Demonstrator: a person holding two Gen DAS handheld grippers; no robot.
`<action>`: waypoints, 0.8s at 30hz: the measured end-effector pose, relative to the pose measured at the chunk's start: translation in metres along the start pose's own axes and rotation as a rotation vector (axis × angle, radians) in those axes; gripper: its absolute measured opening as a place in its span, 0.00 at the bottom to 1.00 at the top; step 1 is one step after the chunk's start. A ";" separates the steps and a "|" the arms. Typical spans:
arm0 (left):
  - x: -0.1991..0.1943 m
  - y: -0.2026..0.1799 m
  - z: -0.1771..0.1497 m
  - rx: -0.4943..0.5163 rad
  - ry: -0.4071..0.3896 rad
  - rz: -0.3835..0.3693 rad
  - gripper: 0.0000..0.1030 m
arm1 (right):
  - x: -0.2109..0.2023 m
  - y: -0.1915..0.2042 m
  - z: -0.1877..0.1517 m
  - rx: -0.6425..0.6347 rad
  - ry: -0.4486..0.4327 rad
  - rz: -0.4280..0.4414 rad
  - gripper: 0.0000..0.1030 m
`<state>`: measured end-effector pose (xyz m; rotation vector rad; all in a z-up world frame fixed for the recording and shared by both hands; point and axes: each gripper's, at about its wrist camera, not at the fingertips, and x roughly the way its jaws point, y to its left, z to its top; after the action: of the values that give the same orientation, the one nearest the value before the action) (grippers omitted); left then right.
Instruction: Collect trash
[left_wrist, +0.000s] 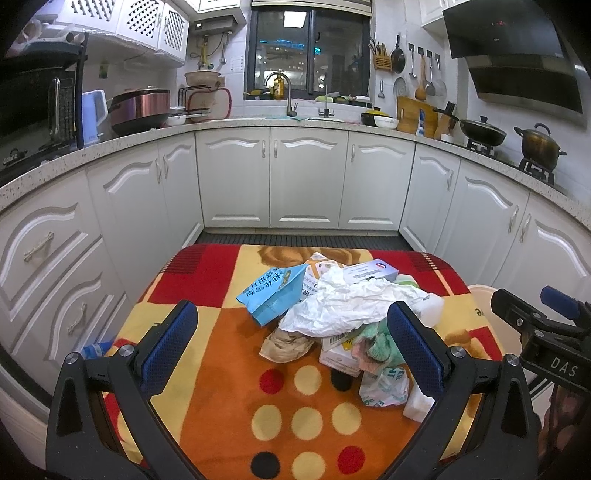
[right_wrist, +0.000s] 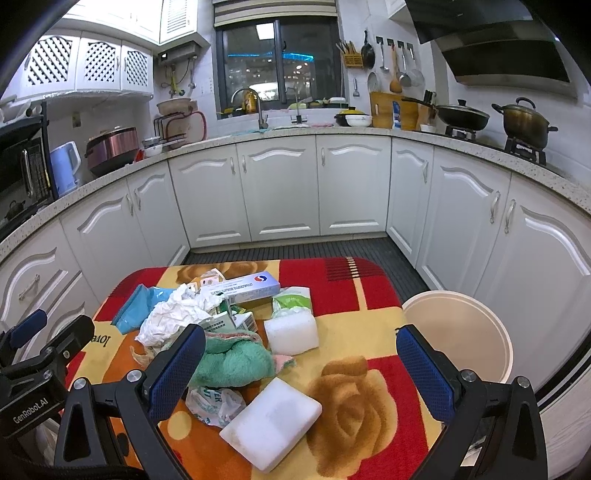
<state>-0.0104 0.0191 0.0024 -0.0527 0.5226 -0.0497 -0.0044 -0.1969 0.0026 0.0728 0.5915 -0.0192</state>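
Both the left gripper and right gripper hover wide open, empty, over the trash pile; a beige bin stands right.

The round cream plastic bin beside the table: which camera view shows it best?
The right wrist view: the round cream plastic bin shows its whole open mouth and inside. The left wrist view catches only a sliver of its rim behind the right gripper.

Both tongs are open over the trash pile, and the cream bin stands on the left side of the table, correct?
Not quite. The cream bin stands on the right side of the table, as the right wrist view shows. The rest holds: the left tongs and right tongs are both open over the trash pile.
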 end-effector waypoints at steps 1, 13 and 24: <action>0.000 0.000 0.000 0.000 0.000 0.000 0.99 | 0.000 0.000 0.000 0.000 0.002 0.000 1.00; 0.005 0.000 -0.007 0.001 0.013 0.003 0.99 | 0.005 0.001 -0.002 0.002 0.020 0.003 1.00; 0.012 0.009 -0.013 -0.013 0.036 0.009 0.99 | 0.011 0.002 -0.007 -0.010 0.045 0.004 0.99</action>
<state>-0.0062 0.0265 -0.0158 -0.0623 0.5589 -0.0382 0.0009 -0.1943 -0.0094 0.0646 0.6368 -0.0106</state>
